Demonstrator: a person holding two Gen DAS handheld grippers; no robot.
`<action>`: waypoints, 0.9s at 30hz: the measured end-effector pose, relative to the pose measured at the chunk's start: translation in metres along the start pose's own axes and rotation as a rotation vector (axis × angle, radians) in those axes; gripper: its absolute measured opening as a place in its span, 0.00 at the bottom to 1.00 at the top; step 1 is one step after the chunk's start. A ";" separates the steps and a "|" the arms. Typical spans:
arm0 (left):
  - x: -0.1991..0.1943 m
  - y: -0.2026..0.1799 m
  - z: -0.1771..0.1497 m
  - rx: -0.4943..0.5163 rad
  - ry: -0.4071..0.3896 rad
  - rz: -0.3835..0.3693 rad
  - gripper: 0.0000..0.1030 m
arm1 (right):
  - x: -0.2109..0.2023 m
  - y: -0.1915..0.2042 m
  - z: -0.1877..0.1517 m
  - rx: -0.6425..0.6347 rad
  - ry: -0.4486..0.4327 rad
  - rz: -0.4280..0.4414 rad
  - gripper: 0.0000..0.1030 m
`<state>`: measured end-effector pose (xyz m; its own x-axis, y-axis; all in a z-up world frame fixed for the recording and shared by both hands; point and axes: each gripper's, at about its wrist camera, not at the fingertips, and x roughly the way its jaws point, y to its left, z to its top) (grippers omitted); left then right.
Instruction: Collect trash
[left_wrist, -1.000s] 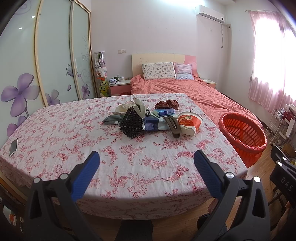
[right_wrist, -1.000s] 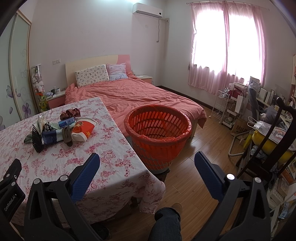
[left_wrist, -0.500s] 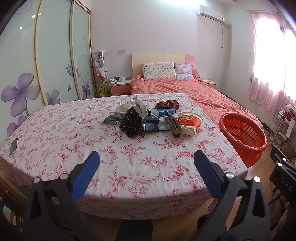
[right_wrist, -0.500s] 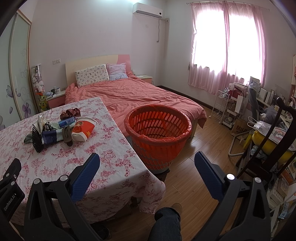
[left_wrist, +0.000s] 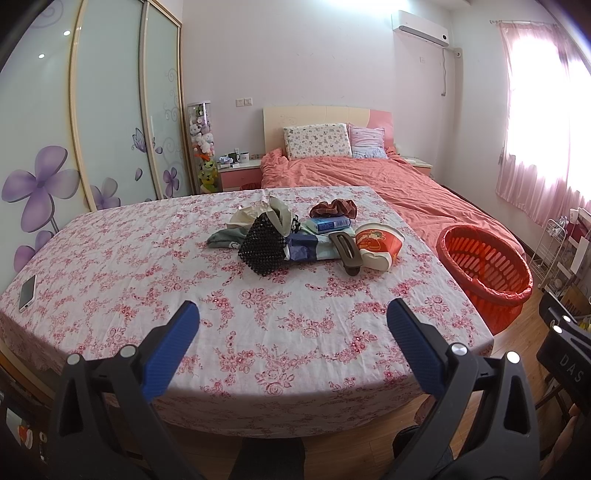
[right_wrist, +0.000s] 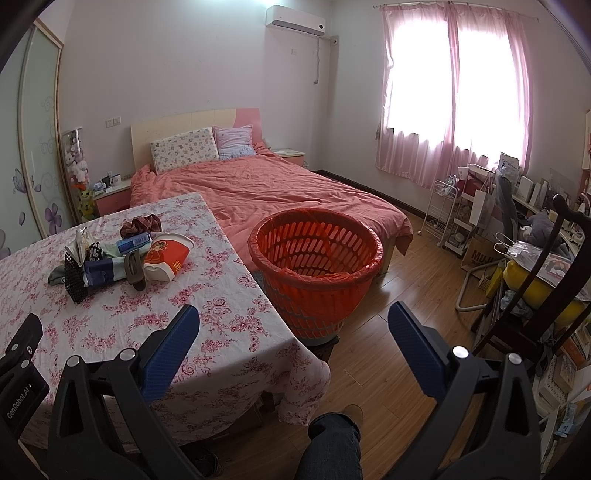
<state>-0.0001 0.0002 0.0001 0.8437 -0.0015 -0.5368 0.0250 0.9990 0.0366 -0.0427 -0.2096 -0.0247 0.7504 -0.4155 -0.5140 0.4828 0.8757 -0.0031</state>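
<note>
A heap of trash lies mid-table on the floral cloth (left_wrist: 155, 280): a black beaded mesh piece (left_wrist: 261, 246), a red-and-white paper bowl (left_wrist: 378, 243) on its side, a brown hair clip (left_wrist: 346, 253), a blue packet (left_wrist: 329, 223), crumpled paper (left_wrist: 275, 214) and a dark red scrunchie (left_wrist: 334, 208). The heap also shows in the right wrist view (right_wrist: 122, 258). An orange lined basket (right_wrist: 316, 273) stands on the floor right of the table. My left gripper (left_wrist: 293, 325) is open and empty above the table's near edge. My right gripper (right_wrist: 293, 325) is open and empty, off the table's right corner.
A phone (left_wrist: 27, 293) lies at the table's left edge. A pink bed (right_wrist: 266, 192) stands behind the table and basket. A dark chair (right_wrist: 546, 280), a wire cart (right_wrist: 443, 210) and cluttered shelves line the right side. A person's knee (right_wrist: 332, 439) is below.
</note>
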 end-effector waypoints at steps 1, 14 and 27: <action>0.000 0.000 0.000 0.000 0.000 0.000 0.96 | 0.000 0.000 0.000 0.000 0.000 0.000 0.98; 0.000 0.000 0.000 -0.001 0.001 -0.001 0.96 | 0.001 0.000 0.000 0.000 0.001 -0.001 0.98; 0.014 0.008 0.001 -0.022 0.019 0.012 0.96 | 0.011 0.004 0.000 0.002 0.005 0.026 0.98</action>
<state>0.0122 0.0076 -0.0061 0.8334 0.0112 -0.5526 0.0028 0.9997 0.0245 -0.0328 -0.2108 -0.0297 0.7605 -0.3916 -0.5179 0.4644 0.8855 0.0123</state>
